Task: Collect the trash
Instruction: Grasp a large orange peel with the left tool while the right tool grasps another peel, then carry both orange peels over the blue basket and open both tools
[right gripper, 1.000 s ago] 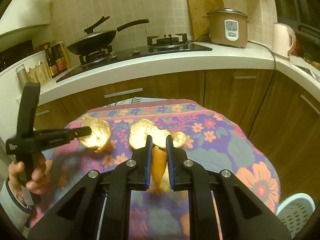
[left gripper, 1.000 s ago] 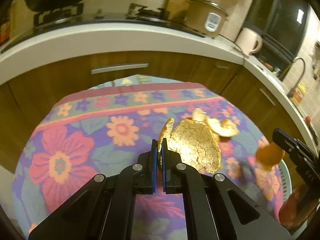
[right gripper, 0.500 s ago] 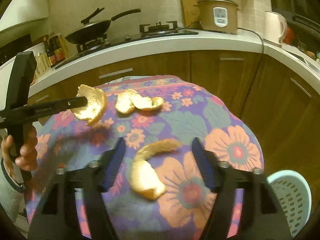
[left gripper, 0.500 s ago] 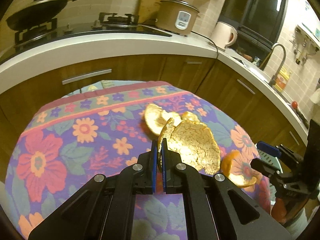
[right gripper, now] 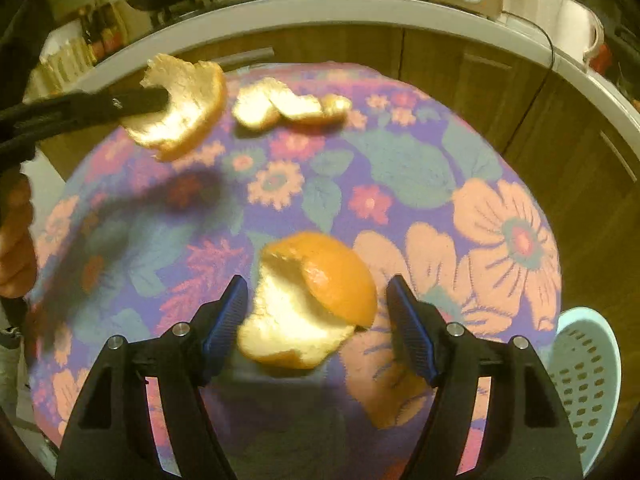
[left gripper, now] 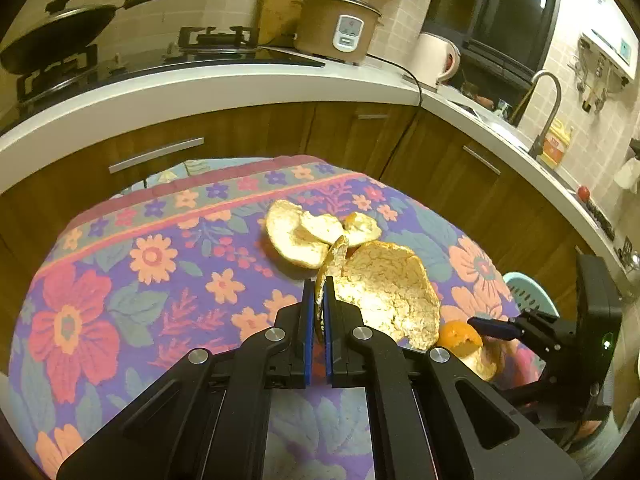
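My left gripper (left gripper: 319,284) is shut on a large piece of orange peel (left gripper: 388,292), held above the floral tablecloth (left gripper: 120,280); the right wrist view shows that peel (right gripper: 188,108) at upper left. My right gripper (right gripper: 316,300) is low over the table, its jaws closing, with a curled orange peel (right gripper: 316,280) lying between them. The blue pads (right gripper: 226,316) stand clear of it on both sides. Another cluster of peel (right gripper: 288,108) lies at the far side of the table. A smaller peel piece (right gripper: 396,396) sits under the right finger.
A pale green perforated basket (right gripper: 588,372) stands beside the table at lower right. Wooden cabinets and a white counter (left gripper: 200,92) with a wok, stove, rice cooker and kettle curve behind the table. A hand (right gripper: 16,240) holds the left gripper's handle.
The right gripper opened, dropped its orange peel onto the cloth, then sank lower so the peel lies between its wide jaws. The left gripper shifted sideways, still holding its peel.
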### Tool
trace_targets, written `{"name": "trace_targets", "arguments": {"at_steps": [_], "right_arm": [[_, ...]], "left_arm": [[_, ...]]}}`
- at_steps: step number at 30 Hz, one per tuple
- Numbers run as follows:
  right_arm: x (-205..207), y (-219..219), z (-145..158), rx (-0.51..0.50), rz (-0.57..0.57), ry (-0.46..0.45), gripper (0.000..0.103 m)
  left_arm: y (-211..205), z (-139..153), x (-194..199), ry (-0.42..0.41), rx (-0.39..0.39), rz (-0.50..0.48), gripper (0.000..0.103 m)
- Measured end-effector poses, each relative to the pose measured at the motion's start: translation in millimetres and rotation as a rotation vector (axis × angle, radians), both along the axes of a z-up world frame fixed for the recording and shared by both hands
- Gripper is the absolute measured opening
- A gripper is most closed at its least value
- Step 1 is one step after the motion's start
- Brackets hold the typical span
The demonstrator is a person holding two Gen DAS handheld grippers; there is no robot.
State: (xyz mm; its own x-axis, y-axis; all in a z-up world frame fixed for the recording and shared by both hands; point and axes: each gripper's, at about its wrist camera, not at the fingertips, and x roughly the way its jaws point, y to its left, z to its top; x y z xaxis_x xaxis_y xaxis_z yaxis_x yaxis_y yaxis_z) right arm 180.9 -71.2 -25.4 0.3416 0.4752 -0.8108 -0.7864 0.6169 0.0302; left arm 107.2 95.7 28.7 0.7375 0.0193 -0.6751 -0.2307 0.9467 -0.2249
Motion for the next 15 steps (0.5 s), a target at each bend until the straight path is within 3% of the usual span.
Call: {"name": "trace_targets", "arguments": {"at_steps": [3, 4, 7, 15], "right_arm": [[-13.9, -0.7, 1.4, -0.011, 0.020, -0.047, 0.031], [-16.1, -2.0, 1.9, -0.011, 0.017, -0.059, 0.025], [-21.9, -11.0, 6.6, 0.025, 0.005, -0.070, 0.018], [-26.0, -66.1, 40.3, 0.122, -0.097, -0.152, 0.016]], "left_arm": [[-4.1, -0.1, 0.2, 0.005, 0.003, -0.010, 0.002], [-5.2, 0.3, 0.3, 0.006, 0.004, -0.013, 0.002], [-12.5, 4.9, -0.4, 0.001, 0.005, -0.029, 0.002], [-53.9, 24.7, 9.5, -0.014, 0.018, -0.117, 0.002]]}}
